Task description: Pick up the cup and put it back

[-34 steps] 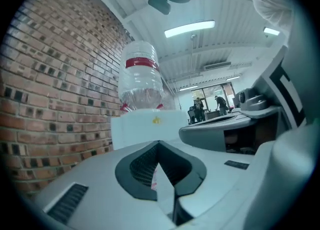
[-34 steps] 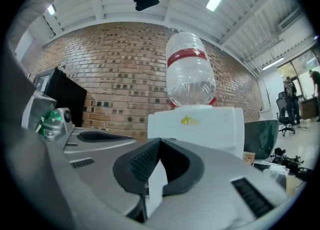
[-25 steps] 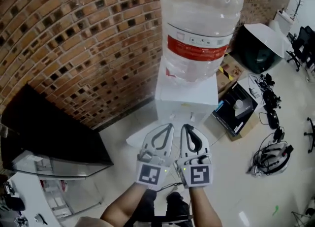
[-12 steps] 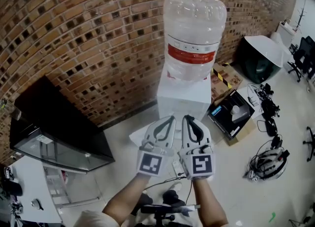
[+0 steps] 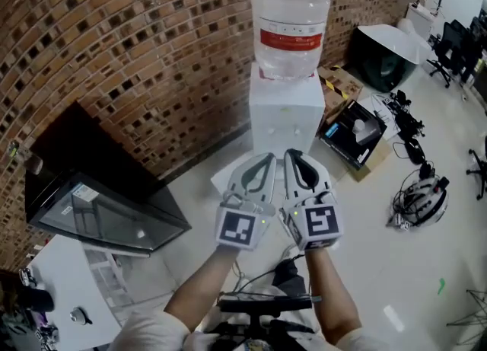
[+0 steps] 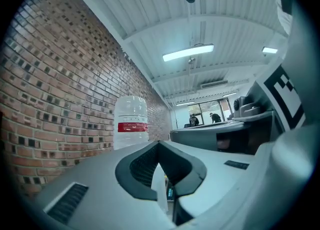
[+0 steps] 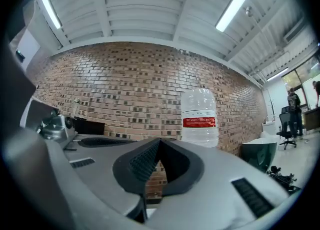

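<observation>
Since the frame a second back, both claws sit lower in the head view, and the water dispenser (image 5: 288, 117) has drawn away from them; it shows smaller, with more floor (image 5: 380, 266) in sight around it.

Left claw (image 5: 268, 157): jaws fully together, tips meeting, nothing between them. Right claw (image 5: 294, 153): the same, jaws closed on nothing. The two are held side by side, almost touching, both pointing at the dispenser. Their marker cubes (image 5: 242, 228) face the head camera.

Cup: cannot be made out in any of the three views.

Straight ahead of the claws, well apart from them, the white dispenser stands on the floor against the brick wall (image 5: 114, 52), carrying an upturned clear bottle (image 5: 290, 22) with a red band. Both gripper views show that bottle beyond the closed tips.

Left of the dispenser, along the wall: a low black cabinet (image 5: 99, 205) with a glass face. Right of the dispenser: an open cardboard box (image 5: 354, 132), and further right on the floor what looks like a helmet (image 5: 418, 201) among cables; the picture is too small there to be sure.
</observation>
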